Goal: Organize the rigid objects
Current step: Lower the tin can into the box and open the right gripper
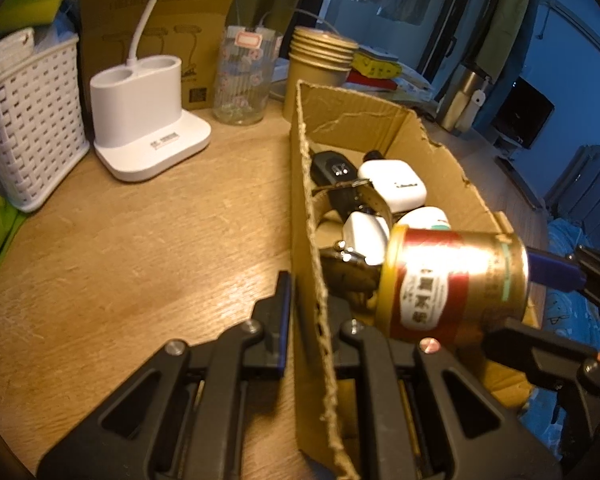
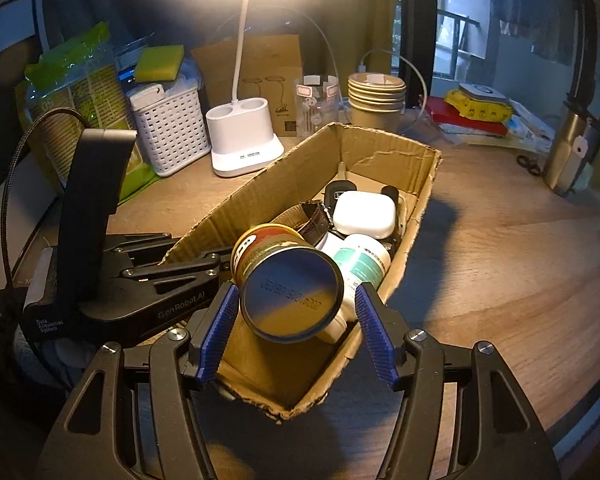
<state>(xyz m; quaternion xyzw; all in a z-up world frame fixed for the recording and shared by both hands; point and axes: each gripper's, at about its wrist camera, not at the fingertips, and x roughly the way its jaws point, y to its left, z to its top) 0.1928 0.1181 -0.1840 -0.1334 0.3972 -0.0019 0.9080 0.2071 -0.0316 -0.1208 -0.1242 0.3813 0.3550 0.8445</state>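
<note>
**A:** Two grippers, near us. Why do we hold them so differently?

**B:** Our left gripper (image 1: 308, 304) is clamped shut on the near side wall of the cardboard box (image 1: 304, 208), likely to steady it. Our right gripper (image 2: 296, 296) stands open. The tin (image 1: 452, 276) sits between its pads, and the right pad is clear of it.

**A:** So where does the tin rest?

**B:** Inside the box, tilted on the other things, with its base towards our right gripper.

**A:** And further in, what do we count?

**B:** One teal-labelled bottle (image 2: 364, 264), one strap (image 2: 312, 220), one white case (image 2: 364, 214) and one black fob (image 2: 340, 190). Whatever lies beneath is hidden.

**A:** Beyond the box?

**B:** One lamp base (image 2: 240, 136), one white basket (image 2: 172, 132), one glass (image 2: 316, 104) and one stack of paper cups (image 2: 374, 100). It shows perhaps five rims.
</note>
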